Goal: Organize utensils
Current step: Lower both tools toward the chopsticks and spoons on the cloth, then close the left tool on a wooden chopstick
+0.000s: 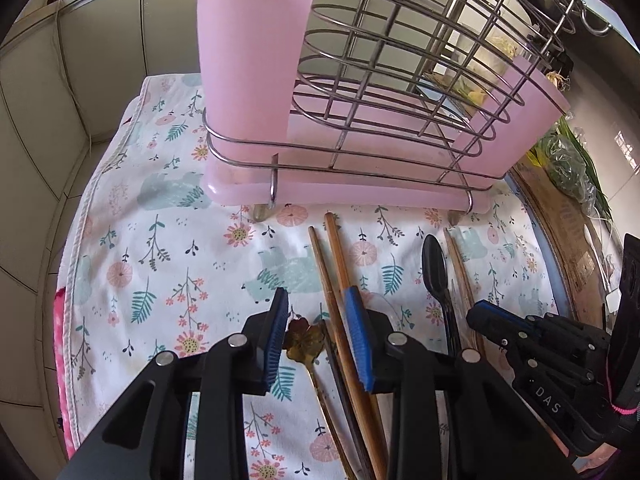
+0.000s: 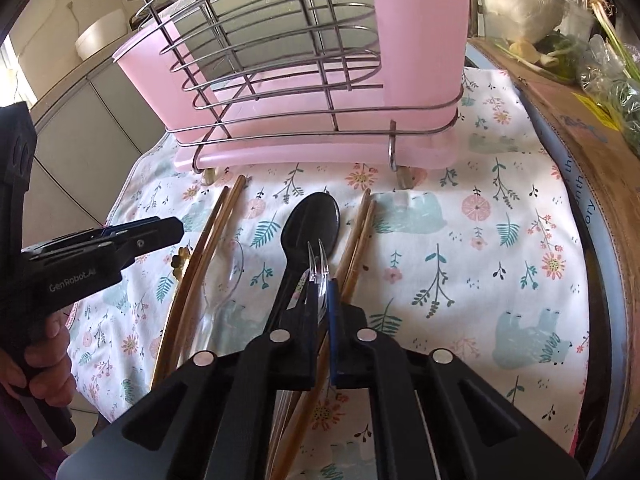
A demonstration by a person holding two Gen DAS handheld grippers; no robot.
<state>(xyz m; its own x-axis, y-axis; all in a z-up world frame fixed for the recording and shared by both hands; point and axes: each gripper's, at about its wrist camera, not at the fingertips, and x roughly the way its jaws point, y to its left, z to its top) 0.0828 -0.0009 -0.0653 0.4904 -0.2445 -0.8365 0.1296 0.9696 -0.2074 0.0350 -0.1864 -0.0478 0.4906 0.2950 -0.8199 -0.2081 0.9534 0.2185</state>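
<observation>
No utensils stand in the pink rack [image 1: 256,80] yet; right tongs [image 2: 322,300] grip the clear fork [image 2: 319,268]; left tongs [image 1: 320,336] gape over chopsticks [image 1: 340,264].

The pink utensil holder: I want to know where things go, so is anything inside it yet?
The wire basket between the two cups of the pink utensil holder shows no utensils through its bars. The cups are opaque, so their insides cannot be seen.
</observation>
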